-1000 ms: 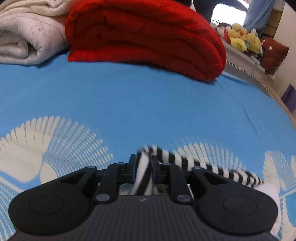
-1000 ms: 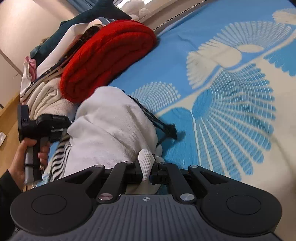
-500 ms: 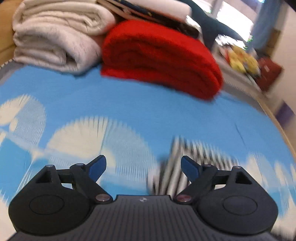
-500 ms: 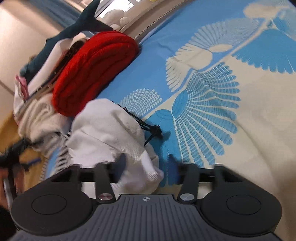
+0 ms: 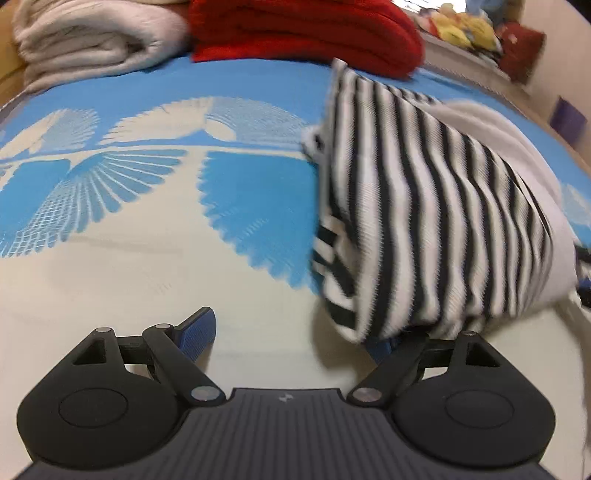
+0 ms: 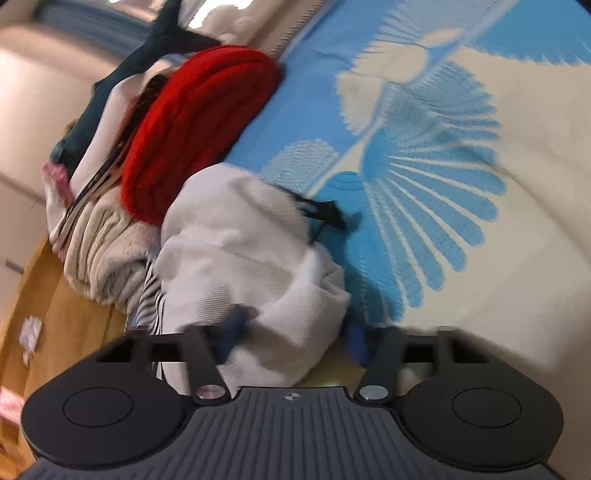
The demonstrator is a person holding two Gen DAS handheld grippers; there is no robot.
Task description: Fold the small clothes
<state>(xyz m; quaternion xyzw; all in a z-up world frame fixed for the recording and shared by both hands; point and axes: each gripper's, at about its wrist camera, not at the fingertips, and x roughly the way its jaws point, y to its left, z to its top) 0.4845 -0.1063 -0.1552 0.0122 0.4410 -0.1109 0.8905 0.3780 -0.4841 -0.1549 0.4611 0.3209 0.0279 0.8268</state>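
Note:
A small garment lies in a folded bundle on the blue and cream bedspread. Its black-and-white striped side point(image 5: 424, 206) faces the left wrist view, its plain white side point(image 6: 240, 258) the right wrist view, with a black drawstring point(image 6: 325, 212) at its far edge. My left gripper point(image 5: 291, 332) is open and empty, just left of the bundle; its right finger is partly hidden under the striped cloth. My right gripper point(image 6: 291, 332) is open, its fingers either side of the white cloth's near end without clamping it.
A folded red blanket point(image 5: 306, 33) and cream blankets point(image 5: 92, 40) are stacked at the head of the bed; they also show in the right wrist view point(image 6: 195, 125). Stuffed toys point(image 5: 465, 29) sit on a ledge at the far right. Wooden floor point(image 6: 55, 314) lies beside the bed.
Both grippers opened and let go of the garment. The left gripper pulled back and to the left, so the striped bundle now sits at its right. The right gripper drew back slightly.

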